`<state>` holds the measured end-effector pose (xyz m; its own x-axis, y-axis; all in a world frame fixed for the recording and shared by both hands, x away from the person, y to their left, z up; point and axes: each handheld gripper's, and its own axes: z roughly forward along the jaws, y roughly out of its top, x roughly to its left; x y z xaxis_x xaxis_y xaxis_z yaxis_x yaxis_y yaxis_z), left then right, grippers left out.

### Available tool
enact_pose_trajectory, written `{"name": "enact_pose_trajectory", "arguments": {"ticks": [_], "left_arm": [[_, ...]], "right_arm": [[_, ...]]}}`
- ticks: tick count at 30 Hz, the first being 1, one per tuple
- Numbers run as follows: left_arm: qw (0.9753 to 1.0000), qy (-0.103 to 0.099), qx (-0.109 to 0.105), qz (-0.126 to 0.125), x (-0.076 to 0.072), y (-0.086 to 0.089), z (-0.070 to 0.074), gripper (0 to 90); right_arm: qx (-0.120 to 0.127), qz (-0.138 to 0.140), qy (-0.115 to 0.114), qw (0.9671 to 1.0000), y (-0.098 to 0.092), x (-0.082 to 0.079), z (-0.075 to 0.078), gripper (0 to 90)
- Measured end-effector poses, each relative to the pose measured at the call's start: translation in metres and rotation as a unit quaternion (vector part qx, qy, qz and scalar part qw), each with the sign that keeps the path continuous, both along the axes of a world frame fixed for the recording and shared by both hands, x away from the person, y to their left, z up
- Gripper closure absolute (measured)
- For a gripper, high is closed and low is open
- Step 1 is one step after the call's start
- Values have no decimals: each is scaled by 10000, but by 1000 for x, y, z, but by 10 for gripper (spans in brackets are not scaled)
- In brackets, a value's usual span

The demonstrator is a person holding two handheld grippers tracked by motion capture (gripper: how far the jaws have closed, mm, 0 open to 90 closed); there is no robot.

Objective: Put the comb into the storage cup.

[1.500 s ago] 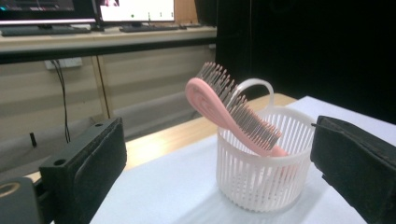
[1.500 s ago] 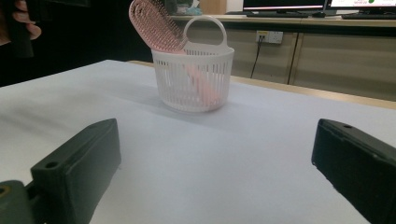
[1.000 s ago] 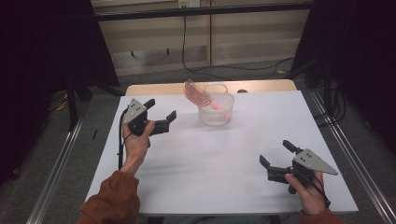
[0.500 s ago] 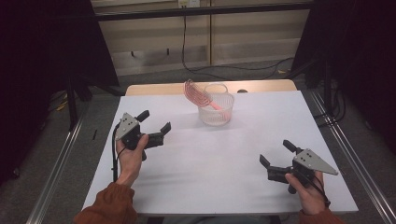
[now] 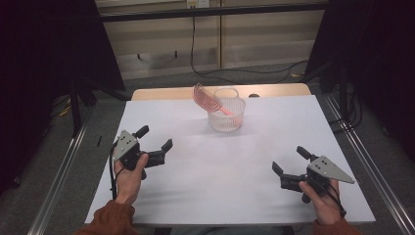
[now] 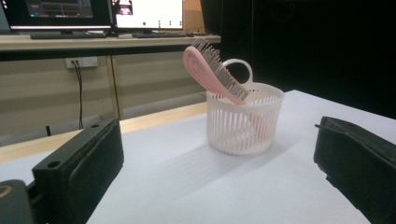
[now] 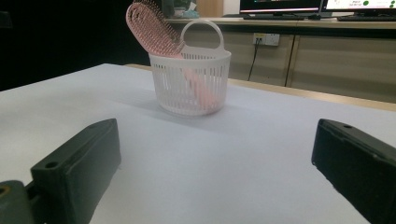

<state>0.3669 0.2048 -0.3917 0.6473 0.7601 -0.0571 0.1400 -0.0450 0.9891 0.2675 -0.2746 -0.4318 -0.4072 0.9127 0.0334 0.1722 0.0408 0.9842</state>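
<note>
Now: both grippers spread, brush in basket

We see the white table first. At its far middle stands the slatted basket, well apart from both grippers. Our left gripper and right gripper hang spread, holding nothing. Smallest, the pink hairbrush leans inside the basket.

Hairbrush stands in basket on far table.
</note>
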Motion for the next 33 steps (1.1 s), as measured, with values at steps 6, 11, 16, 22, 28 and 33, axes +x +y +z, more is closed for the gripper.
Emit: {"name": "enact_pose_trajectory", "arguments": {"ticks": [6, 11, 16, 22, 28, 33], "left_arm": [[10000, 8, -34, 74, -9, 8, -4, 16], [9998, -13, -115, 174, -16, 18, -2, 13], [9995, -132, 27, 289, -27, 25, -4, 21], [9989, -39, -7, 468, -36, 35, -8, 20], [9989, -64, 11, 458, -44, 36, -11, 21], [9986, 177, 107, 479, -47, 38, -17, 21]], "right_arm": [[-2, -25, -24, 10000, 0, 0, 1, 5], [18, -46, -34, 10000, -1, 0, 1, 5], [8, -70, -39, 10000, -1, 0, 1, 5], [13, -115, -40, 9999, -2, 0, 2, 5], [18, -152, -59, 9999, -3, 0, 2, 5], [-4, -168, -78, 9998, -4, -4, 3, 5]]}}
